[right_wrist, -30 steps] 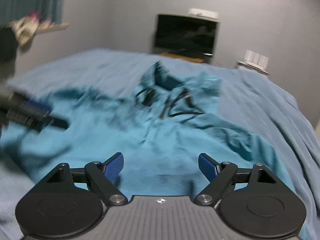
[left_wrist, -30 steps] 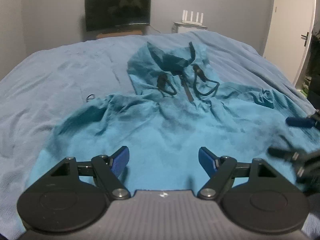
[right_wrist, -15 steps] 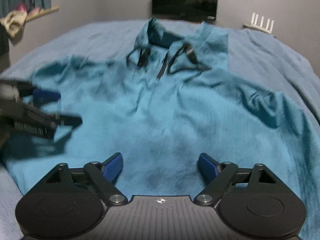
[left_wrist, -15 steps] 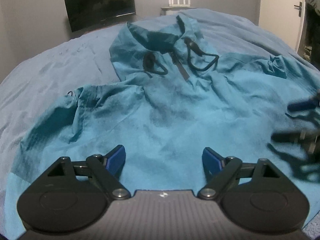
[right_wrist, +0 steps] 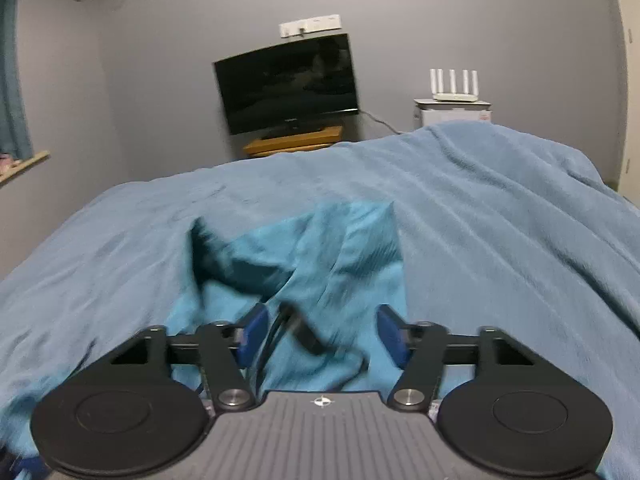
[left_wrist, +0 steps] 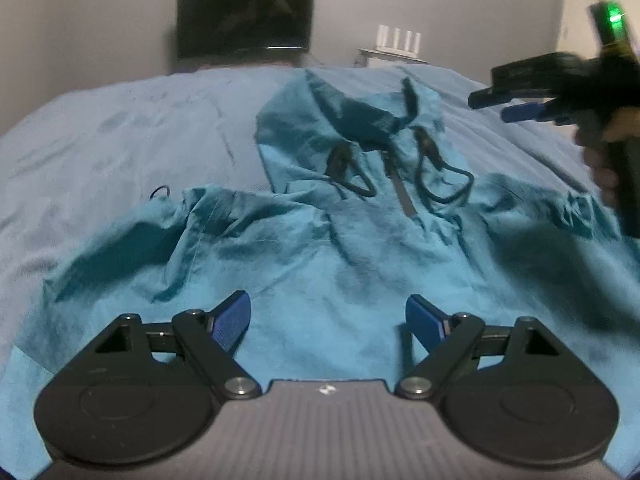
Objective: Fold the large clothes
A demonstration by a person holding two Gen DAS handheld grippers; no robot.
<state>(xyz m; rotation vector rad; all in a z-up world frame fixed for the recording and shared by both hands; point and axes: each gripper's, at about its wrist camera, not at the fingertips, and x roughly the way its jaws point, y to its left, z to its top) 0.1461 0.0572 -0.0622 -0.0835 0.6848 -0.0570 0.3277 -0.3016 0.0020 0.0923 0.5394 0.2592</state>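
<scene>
My left gripper still hovers wide open over the teal hooded jacket spread on the blue blanket, while my right gripper, also wide open, has risen toward its hood.

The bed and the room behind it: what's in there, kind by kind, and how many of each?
Teal hooded jacket: 1
Blue blanket: 1
Television: 1
White router: 1
Handheld tools: 2, left tool, right tool
Total: 6
</scene>
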